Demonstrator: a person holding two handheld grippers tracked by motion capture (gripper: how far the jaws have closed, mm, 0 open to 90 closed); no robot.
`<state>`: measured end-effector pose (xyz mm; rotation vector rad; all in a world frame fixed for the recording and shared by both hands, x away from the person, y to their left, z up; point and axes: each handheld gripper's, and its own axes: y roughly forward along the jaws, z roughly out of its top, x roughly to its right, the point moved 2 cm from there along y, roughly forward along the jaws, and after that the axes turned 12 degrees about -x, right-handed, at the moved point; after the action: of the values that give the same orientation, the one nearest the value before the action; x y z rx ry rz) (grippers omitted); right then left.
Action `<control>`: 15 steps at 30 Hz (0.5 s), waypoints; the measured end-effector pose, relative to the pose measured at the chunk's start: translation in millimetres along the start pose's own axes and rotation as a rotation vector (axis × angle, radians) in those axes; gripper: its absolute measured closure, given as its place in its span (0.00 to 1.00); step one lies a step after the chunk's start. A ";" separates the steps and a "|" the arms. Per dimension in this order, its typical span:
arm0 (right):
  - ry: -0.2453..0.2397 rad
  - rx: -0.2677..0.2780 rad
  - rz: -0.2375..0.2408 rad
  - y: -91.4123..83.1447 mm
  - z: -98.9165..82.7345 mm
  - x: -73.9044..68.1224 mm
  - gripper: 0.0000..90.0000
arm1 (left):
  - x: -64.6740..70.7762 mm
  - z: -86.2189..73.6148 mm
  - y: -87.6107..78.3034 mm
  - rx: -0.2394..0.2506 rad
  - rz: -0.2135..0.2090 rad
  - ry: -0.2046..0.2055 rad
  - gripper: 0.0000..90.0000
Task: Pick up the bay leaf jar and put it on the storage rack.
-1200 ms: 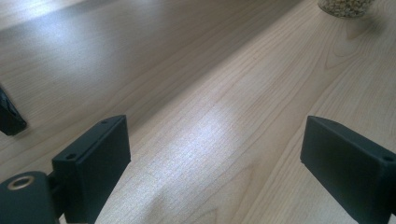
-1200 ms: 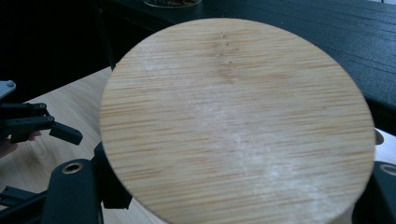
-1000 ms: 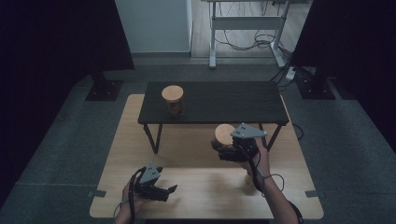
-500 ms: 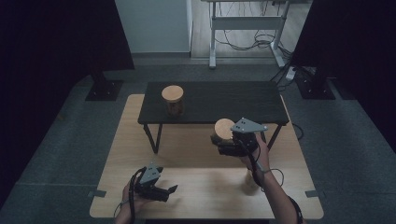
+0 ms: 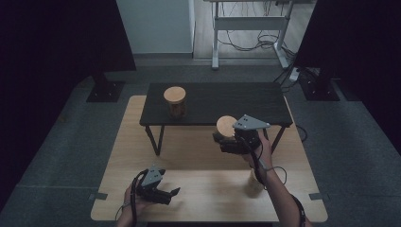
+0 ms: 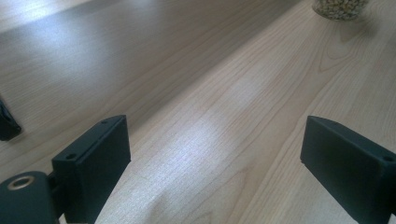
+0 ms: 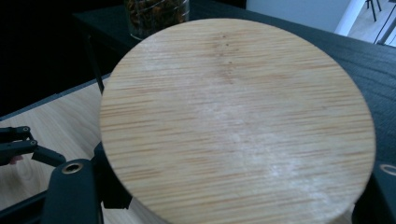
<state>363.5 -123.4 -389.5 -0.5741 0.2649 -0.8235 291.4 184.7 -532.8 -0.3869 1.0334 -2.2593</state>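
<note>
My right gripper (image 5: 226, 141) hangs above the light wooden table (image 5: 198, 151), just in front of the black low table (image 5: 213, 101). It is shut on a round bamboo lid (image 5: 227, 126). The lid (image 7: 238, 121) faces the right gripper view and hides the jaw tips. A glass jar of pale grains (image 5: 255, 182) stands on the wooden table beside the right forearm, its base visible in the left gripper view (image 6: 338, 7). My left gripper (image 5: 171, 194) rests low at the front left, open, with bare wood between its jaws (image 6: 215, 163).
A second jar with a bamboo lid (image 5: 174, 101) stands on the left part of the black low table; its dark contents appear behind the held lid (image 7: 156, 14). The low table's legs (image 5: 153, 139) stand on the wooden top. Dark curtains flank the scene.
The right gripper has carried the lid slightly up and toward the black table. The left gripper has stayed where it was.
</note>
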 end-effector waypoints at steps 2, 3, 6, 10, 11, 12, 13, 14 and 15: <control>0.008 0.004 0.013 -0.6 2.0 1.9 0.28 | 0.1 -0.2 1.0 -0.004 0.000 0.000 0.09; 0.015 0.006 0.022 -0.8 2.6 2.8 0.28 | 0.0 -0.4 1.4 -0.005 0.000 -0.001 0.09; 0.022 0.008 0.015 -1.2 5.5 6.3 0.28 | -0.1 -0.5 1.5 -0.006 0.001 0.000 0.09; 0.028 0.004 0.025 -1.3 7.8 8.7 0.28 | -0.2 -0.6 1.5 -0.006 0.000 0.000 0.09; 0.025 0.002 0.025 -1.4 8.3 8.7 0.28 | -0.1 -0.7 1.7 -0.006 0.000 0.000 0.09; 0.024 0.001 0.024 -1.4 8.6 8.6 0.28 | -0.1 -0.8 1.8 -0.008 0.000 0.001 0.09; 0.025 0.001 0.025 -1.4 8.9 8.7 0.28 | 0.0 -0.7 1.9 -0.008 0.000 0.001 0.09; 0.025 0.000 0.026 -1.6 9.1 8.6 0.28 | 0.1 -0.7 1.8 -0.008 0.000 0.001 0.09; 0.026 0.001 0.028 -1.9 9.2 8.6 0.28 | 0.1 -0.7 1.7 -0.007 0.000 0.001 0.09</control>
<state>372.1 -127.4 -380.9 -0.5581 0.2960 -0.8042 291.7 184.1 -534.5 -0.3888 1.0418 -2.2570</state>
